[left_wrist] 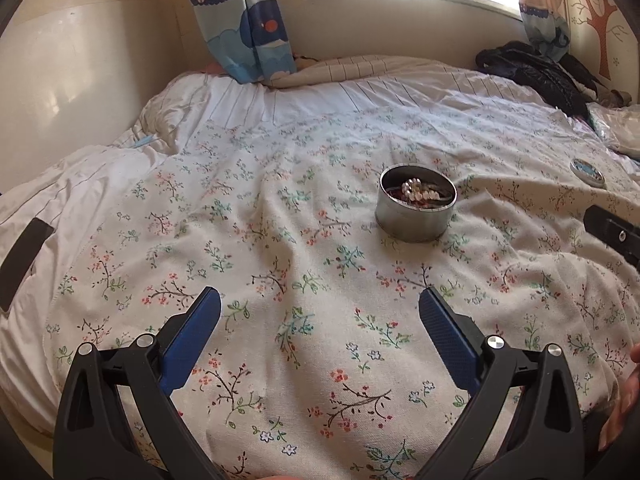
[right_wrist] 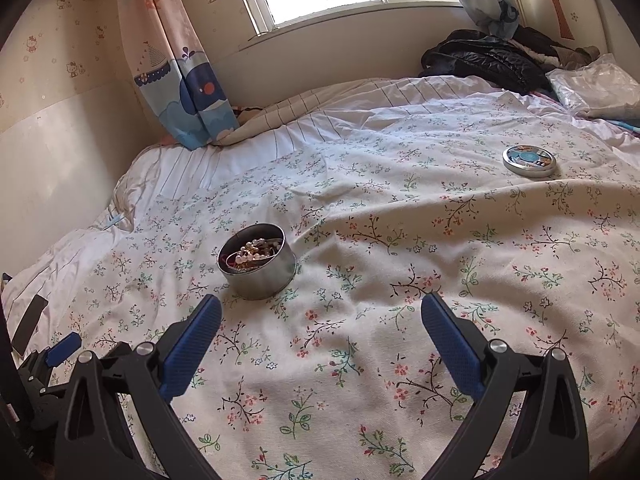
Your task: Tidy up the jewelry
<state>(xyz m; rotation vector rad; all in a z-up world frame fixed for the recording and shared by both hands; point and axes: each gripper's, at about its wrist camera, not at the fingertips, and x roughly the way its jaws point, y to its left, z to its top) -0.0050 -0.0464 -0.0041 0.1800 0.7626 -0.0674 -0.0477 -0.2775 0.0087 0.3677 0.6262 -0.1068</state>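
A round silver tin (left_wrist: 416,212) stands open on the floral bedspread and holds a heap of jewelry (left_wrist: 418,193), pearls and gold pieces. In the right wrist view the tin (right_wrist: 258,270) sits ahead and to the left, with the jewelry (right_wrist: 252,254) inside. Its lid (right_wrist: 529,161) lies flat far to the right; in the left wrist view the lid (left_wrist: 587,173) is at the right. My left gripper (left_wrist: 320,300) is open and empty, short of the tin. My right gripper (right_wrist: 322,306) is open and empty, right of the tin.
The floral bedspread (right_wrist: 400,260) covers a wide bed. A black jacket (right_wrist: 488,60) and a clear plastic bag (right_wrist: 596,88) lie at the far right. A dark phone (right_wrist: 30,324) lies at the left edge. Curtains (left_wrist: 244,20) hang by the window.
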